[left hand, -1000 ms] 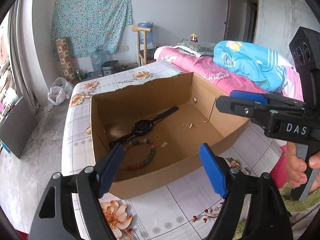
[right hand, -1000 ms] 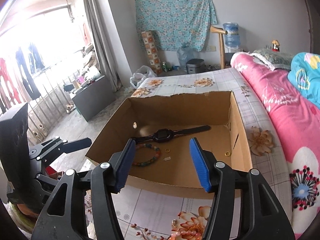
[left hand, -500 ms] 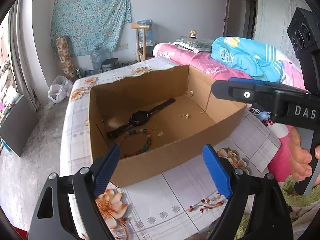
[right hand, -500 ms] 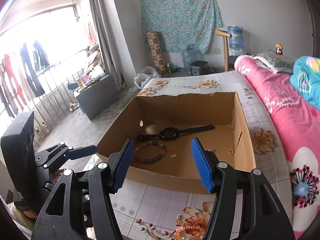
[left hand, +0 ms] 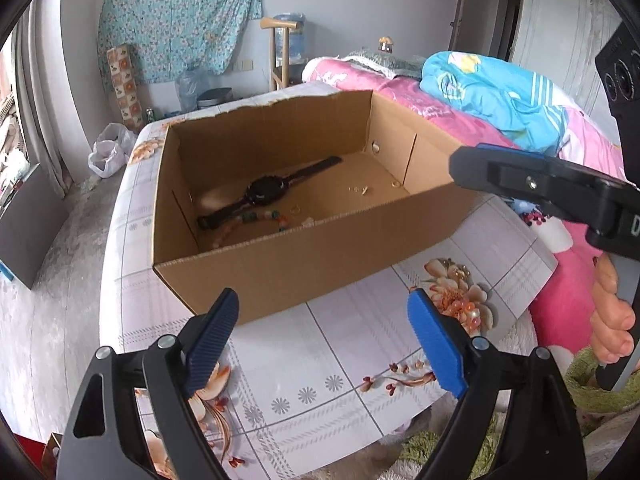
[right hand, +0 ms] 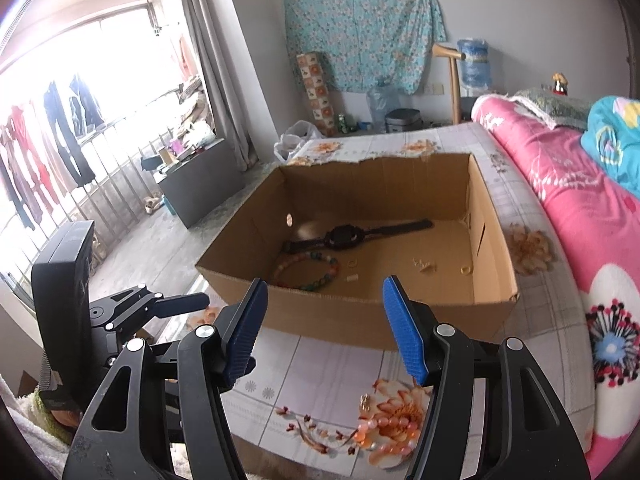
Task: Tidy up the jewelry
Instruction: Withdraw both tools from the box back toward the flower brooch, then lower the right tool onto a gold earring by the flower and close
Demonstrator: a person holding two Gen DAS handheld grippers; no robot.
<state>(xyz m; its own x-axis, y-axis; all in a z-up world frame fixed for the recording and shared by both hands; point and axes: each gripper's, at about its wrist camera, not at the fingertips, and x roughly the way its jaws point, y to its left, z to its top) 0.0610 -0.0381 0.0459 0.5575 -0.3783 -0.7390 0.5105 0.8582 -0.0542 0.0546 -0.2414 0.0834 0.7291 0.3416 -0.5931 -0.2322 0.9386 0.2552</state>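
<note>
- Left gripper (left hand: 322, 330): jaws wide and empty, hanging over the front part of the bench (left hand: 288, 364).
- Right gripper (right hand: 322, 320): jaws wide, nothing between them, just short of the box's near wall.
- A pink bead string (right hand: 380, 434) and a small gold piece (right hand: 364, 400) lie loose on the bench at 6 o'clock in the right view, outside the box; these look like the next pickups.
- To do it well, I judge: come straight down on the beads, close on a bunched part, and lift clear over the wall.
- The cardboard box (right hand: 360, 312) at 12 o'clock holds a black watch (right hand: 344, 236), a coloured bead bracelet (right hand: 308, 268) and small gold rings (right hand: 464, 269).
- The bench wears a floral cloth; a pink quilt (right hand: 580, 200) lies at 3 o'clock, and a blue floral sheet (right hand: 360, 28) hangs on the far wall.
</note>
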